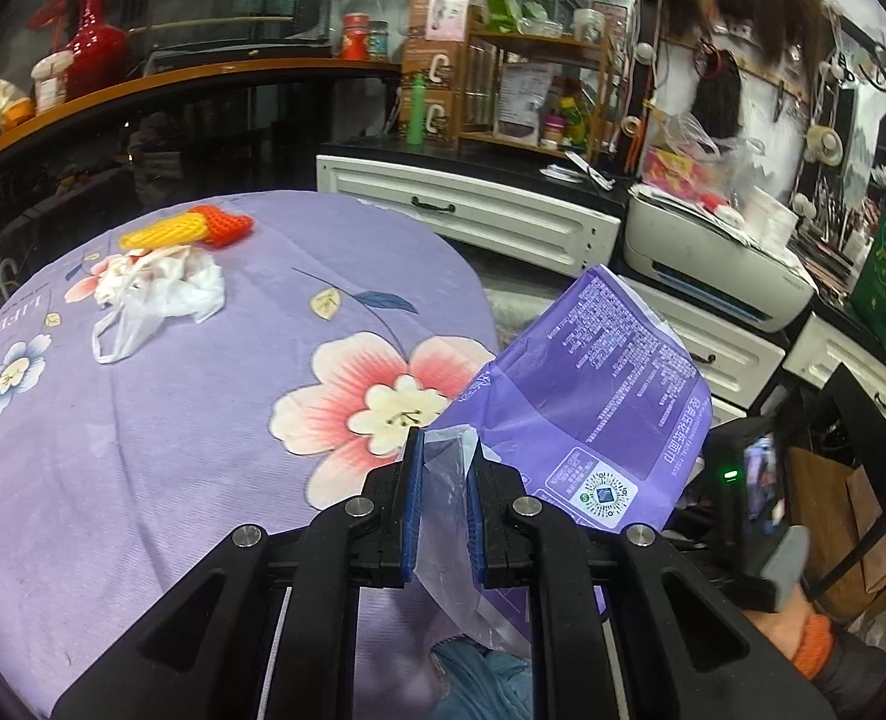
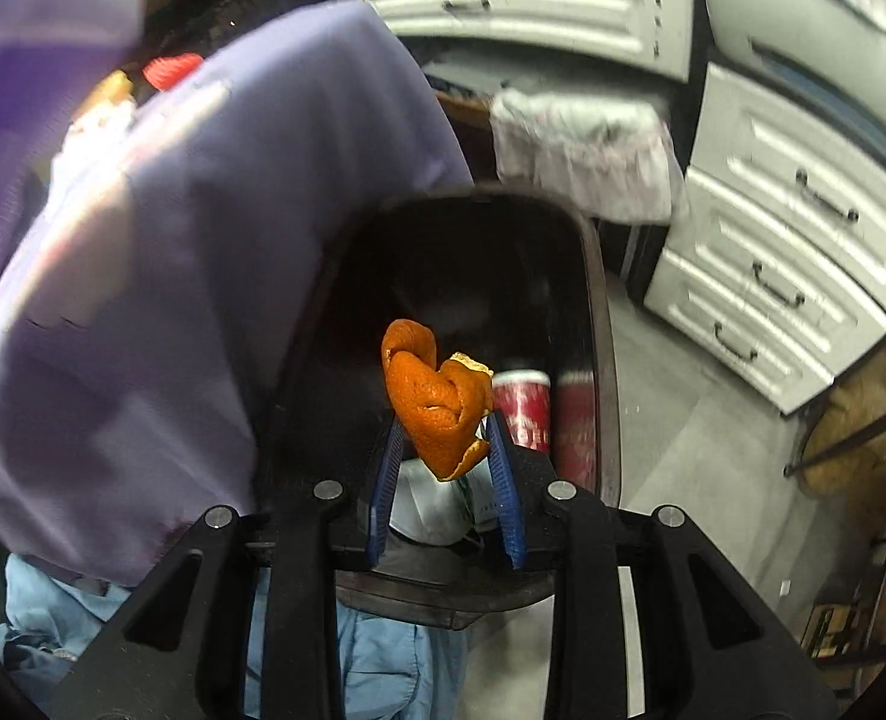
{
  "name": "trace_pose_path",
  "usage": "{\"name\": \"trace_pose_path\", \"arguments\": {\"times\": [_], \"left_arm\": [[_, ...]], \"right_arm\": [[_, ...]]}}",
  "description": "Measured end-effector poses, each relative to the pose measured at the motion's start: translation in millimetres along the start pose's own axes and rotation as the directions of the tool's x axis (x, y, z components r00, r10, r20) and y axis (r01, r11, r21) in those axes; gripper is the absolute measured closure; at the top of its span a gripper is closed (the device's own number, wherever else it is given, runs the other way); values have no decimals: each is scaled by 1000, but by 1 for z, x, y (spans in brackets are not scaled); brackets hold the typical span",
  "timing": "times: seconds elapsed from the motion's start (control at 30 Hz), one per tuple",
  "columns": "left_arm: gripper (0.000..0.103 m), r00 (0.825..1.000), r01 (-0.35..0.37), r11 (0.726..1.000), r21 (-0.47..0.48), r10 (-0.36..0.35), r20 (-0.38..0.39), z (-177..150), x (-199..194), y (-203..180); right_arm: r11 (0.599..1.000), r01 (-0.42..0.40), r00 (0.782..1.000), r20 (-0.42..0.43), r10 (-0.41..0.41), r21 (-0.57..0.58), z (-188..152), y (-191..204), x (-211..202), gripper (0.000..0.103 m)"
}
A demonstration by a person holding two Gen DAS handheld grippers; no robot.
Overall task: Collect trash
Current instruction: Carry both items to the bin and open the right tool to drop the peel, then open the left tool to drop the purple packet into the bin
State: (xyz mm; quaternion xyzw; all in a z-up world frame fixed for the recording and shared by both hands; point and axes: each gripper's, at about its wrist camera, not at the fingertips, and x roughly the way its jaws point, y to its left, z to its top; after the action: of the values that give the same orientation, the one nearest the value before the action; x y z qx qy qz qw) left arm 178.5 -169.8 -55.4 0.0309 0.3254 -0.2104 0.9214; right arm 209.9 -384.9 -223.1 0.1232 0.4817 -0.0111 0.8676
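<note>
My left gripper is shut on a purple tissue wrapper, pinching its clear plastic end above the table's right edge. On the purple flowered tablecloth lie a crumpled white plastic bag with tissue and yellow and orange foam fruit nets at the far left. In the right wrist view, my right gripper is shut on a curled orange peel, held over the dark open bin beside the table. Inside the bin sit a red cup and white waste.
White drawer units stand right of the bin, and a white-lined basket sits behind it. A printer and cluttered shelves line the back wall. A brown paper bag rests on the floor at right. The person's blue trousers show below.
</note>
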Motion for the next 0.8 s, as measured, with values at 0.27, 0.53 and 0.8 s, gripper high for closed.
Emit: {"name": "trace_pose_path", "arguments": {"times": [0.27, 0.53, 0.8], "left_arm": [[90, 1000, 4, 1000, 23, -4, -11, -2, 5, -14], [90, 1000, 21, 999, 47, -20, -24, -7, 11, -28], [90, 998, 49, 996, 81, -45, -53, -15, 23, -47]], "right_arm": [[999, 36, 999, -20, -35, 31, -12, -11, 20, 40], [998, 53, 998, 40, -54, 29, -13, -17, -17, 39], [992, 92, 988, 117, -102, 89, -16, -45, -68, 38]]}}
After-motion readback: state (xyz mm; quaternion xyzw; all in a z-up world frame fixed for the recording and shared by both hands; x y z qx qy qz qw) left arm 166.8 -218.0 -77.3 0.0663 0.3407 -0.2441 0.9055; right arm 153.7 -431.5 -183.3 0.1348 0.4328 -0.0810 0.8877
